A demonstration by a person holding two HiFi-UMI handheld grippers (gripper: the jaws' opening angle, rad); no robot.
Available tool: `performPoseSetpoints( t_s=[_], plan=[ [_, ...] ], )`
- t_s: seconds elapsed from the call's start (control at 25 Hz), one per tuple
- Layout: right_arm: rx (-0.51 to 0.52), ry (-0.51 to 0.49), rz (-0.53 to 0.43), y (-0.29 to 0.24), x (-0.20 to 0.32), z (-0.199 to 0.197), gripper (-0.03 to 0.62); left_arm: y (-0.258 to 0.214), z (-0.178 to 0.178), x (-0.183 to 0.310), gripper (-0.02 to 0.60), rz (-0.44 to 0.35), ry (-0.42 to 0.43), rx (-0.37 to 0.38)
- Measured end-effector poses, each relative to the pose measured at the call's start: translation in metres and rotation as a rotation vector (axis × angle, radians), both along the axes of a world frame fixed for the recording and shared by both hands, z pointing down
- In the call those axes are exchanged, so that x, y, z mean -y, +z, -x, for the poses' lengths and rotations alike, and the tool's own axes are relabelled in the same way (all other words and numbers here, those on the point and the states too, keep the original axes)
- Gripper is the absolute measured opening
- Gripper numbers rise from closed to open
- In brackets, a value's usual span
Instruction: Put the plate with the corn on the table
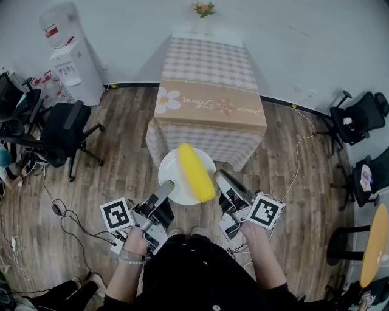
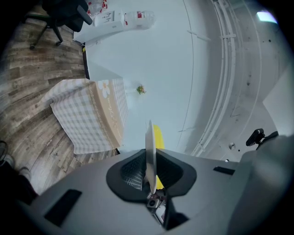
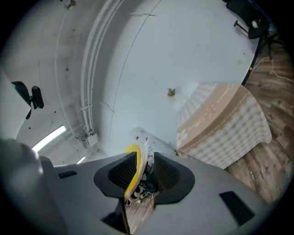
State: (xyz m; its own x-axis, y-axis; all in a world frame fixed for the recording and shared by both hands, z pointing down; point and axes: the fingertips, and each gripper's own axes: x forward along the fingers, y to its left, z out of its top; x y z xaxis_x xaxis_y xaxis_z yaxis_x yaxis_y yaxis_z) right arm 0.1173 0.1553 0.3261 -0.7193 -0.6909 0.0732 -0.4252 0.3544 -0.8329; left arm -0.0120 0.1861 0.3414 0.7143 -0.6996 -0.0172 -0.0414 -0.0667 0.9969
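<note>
A white plate (image 1: 169, 174) with a yellow corn cob (image 1: 196, 172) on it hangs over the wooden floor, just in front of the table (image 1: 209, 79) with the checked cloth. My left gripper (image 1: 167, 187) is shut on the plate's near-left rim. In the left gripper view the plate (image 2: 149, 147) stands edge-on between the pads, with the corn (image 2: 158, 137) behind it. My right gripper (image 1: 220, 177) sits at the plate's right rim by the corn. There the corn (image 3: 132, 170) and rim lie against one pad, with a gap to the other pad.
Office chairs stand at the left (image 1: 61, 130) and at the right (image 1: 358, 115). A water dispenser (image 1: 70, 54) is in the far left corner. A small flower pot (image 1: 204, 8) stands at the table's far end. Cables trail on the floor, and a round yellow table (image 1: 374, 243) is at the right edge.
</note>
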Motion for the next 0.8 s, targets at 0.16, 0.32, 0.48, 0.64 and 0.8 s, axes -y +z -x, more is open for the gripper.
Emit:
performPoseSetpoints(
  t_s=[0.16,0.32,0.48,0.64,0.8],
  plan=[
    [0.031,-0.025,-0.002,-0.001,-0.003,0.01,0.132,-0.002,0.002,-0.001,0.048,-0.004,0.005,-0.009],
    [0.052,-0.019,0.012,0.003,-0.003,0.015,0.126,-0.002,0.003,-0.003,0.049,-0.007,0.008,-0.021],
    [0.039,0.002,-0.007,0.001,-0.004,0.016,0.084,-0.003,0.005,-0.004,0.049,-0.009,0.016,-0.017],
    [0.062,0.013,0.007,0.001,-0.006,0.018,0.081,-0.002,0.008,-0.005,0.048,-0.003,0.021,-0.022],
    [0.061,0.027,0.008,0.001,-0.009,0.023,0.08,-0.002,0.013,-0.007,0.048,0.002,0.029,-0.024]
  ],
)
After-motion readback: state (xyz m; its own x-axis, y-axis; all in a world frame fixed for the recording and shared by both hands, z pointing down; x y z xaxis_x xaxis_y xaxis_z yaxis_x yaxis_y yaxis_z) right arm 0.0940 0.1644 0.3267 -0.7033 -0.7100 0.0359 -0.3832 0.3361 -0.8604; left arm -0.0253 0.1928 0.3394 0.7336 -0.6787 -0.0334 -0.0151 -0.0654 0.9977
